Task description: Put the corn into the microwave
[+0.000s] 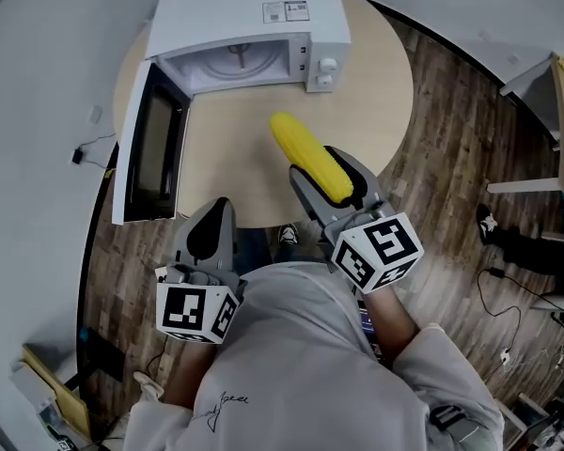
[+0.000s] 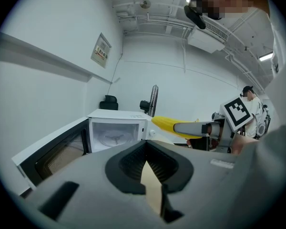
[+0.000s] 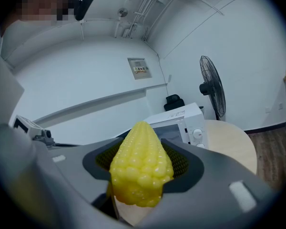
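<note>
A yellow corn cob (image 1: 308, 158) sticks out forward from my right gripper (image 1: 321, 169), which is shut on its rear half above the round table's (image 1: 381, 92) near edge. In the right gripper view the corn (image 3: 140, 163) fills the space between the jaws. The white microwave (image 1: 254, 12) stands at the table's far side, its door (image 1: 150, 144) swung wide to the left and its cavity (image 1: 240, 59) showing a turntable. My left gripper (image 1: 214, 216) hovers shut and holding nothing at the table's near-left edge, below the door. The left gripper view shows the corn (image 2: 169, 124) to the right of the microwave (image 2: 115, 132).
The microwave's control knobs (image 1: 325, 71) sit right of the cavity. The open door overhangs the table's left rim. Wooden floor (image 1: 451, 167) surrounds the table, with cables and a shoe at the right. A standing fan (image 3: 210, 92) is behind the table.
</note>
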`<state>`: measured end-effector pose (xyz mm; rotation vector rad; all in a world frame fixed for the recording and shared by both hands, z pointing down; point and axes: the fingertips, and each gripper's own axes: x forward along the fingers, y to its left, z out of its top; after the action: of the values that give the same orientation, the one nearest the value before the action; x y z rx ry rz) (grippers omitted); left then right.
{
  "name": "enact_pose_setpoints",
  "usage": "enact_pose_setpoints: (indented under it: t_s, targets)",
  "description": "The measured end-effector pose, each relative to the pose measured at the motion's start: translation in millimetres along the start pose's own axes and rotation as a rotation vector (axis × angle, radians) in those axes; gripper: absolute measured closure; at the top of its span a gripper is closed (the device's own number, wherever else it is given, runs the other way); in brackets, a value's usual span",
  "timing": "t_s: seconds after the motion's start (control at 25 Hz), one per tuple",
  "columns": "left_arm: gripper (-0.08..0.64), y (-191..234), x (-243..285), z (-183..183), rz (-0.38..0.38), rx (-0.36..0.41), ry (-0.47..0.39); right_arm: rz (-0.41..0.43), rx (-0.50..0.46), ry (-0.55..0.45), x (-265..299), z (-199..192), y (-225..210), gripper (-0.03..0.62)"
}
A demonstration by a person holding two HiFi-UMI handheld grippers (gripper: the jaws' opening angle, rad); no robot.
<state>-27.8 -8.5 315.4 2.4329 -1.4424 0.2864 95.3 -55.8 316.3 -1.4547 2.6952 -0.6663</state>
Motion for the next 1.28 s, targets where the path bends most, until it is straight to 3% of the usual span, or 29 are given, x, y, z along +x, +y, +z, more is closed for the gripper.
enact_pose_setpoints:
  t_s: [0.52,1.28]
  targets:
    - [0.571,28,7,4,0.048,0.024,0.009,0.024,0.021,0.021,50,-3,-8,0.331]
    - [0.571,64,32,-3,0.041,-0.021,0.072,0.015,0.060,0.066,118,-15,-27,0.331]
